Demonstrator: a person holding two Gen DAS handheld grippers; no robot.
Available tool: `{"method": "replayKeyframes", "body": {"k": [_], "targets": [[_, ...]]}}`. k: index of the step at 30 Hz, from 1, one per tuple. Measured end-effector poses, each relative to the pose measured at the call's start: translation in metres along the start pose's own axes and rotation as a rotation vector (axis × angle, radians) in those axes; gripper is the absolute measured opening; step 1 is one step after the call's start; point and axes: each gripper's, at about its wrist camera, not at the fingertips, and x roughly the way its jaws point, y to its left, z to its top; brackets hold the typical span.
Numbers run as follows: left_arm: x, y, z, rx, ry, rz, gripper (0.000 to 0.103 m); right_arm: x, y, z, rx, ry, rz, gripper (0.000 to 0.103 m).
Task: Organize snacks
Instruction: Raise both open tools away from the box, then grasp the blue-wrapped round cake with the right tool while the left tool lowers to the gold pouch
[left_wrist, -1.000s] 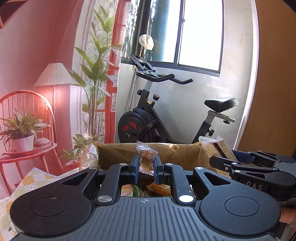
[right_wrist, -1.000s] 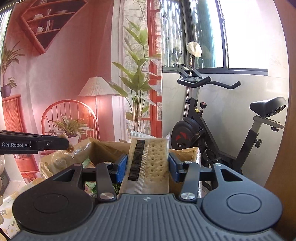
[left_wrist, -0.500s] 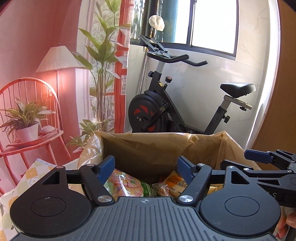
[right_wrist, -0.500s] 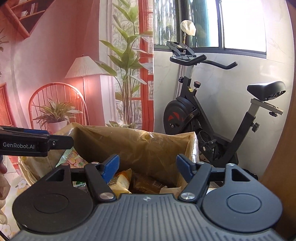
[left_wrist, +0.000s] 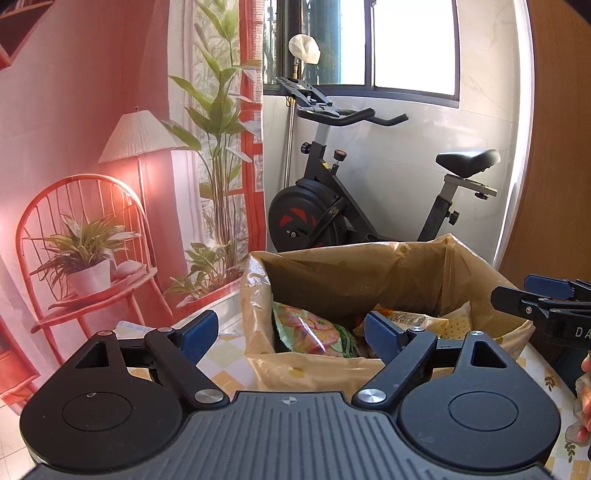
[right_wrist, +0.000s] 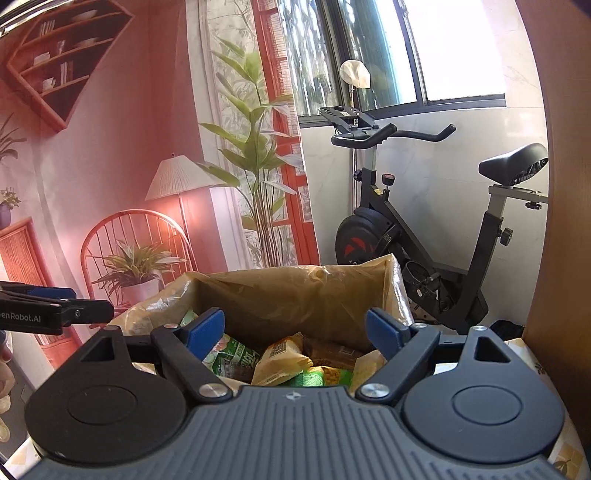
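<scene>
Brown crinkled plastic lines an open box (left_wrist: 354, 273), and the liner's edge folds out over the rim in soft, glossy wrinkles. Inside lie the snacks (right_wrist: 284, 358): a green and pink printed packet (left_wrist: 314, 328) against the left wall, a yellow pouch (right_wrist: 279, 360) near the middle, a pale perforated cracker pack (left_wrist: 456, 321) to the right, and a green packet with white lettering (right_wrist: 236, 356).

Left hand-held gripper (left_wrist: 291, 332) hangs over the near left part of the box with its blue-padded jaws spreading apart and nothing between them. Right hand-held gripper (right_wrist: 295, 330) hangs over the near side of the box too, its jaws also spreading, empty. Each one shows at the edge of the other's view as a black bar with a blue pad.

Beneath the box is a surface (left_wrist: 225, 354) covered in a cloth of pale yellow and white checks. Behind the box stands a black exercise bike (left_wrist: 332, 206) with a red-marked flywheel, against a white marbled wall under a window (left_wrist: 410, 44). To the left hangs a printed backdrop (left_wrist: 92, 147) showing a red chair, a lamp and leafy plants. A wooden panel (right_wrist: 565, 184) closes off the far right.
</scene>
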Motion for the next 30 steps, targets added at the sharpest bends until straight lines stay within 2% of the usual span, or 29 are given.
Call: {"method": "replayKeyframes", "body": {"k": [4,8,10,13,15,22,28,30], "targets": [[-0.027,0.041,-0.027,-0.055,0.019,0.028,0.087,-0.016,0.011,-0.026,0.047,-0.007,0.027,0.086],[-0.038,0.073,-0.053,-0.002,0.074,0.088,0.087,-0.024,0.029,-0.053,0.058,-0.010,0.044,0.086],[-0.039,0.093,-0.064,-0.015,0.106,0.112,0.086,-0.024,0.037,-0.068,0.077,-0.002,0.059,0.086],[-0.038,0.117,-0.075,-0.065,0.140,0.142,0.083,-0.018,0.055,-0.093,0.075,0.025,0.077,0.086],[-0.038,0.131,-0.084,-0.092,0.142,0.156,0.082,-0.009,0.066,-0.110,0.063,0.075,0.086,0.085],[-0.024,0.132,-0.110,-0.142,0.154,0.123,0.081,0.026,0.081,-0.159,0.030,0.267,0.094,0.085],[-0.005,0.120,-0.126,-0.173,0.174,0.074,0.079,0.055,0.080,-0.187,-0.025,0.391,0.025,0.082],[-0.002,0.115,-0.129,-0.168,0.178,0.057,0.079,0.057,0.082,-0.194,-0.056,0.442,0.032,0.081]]}}
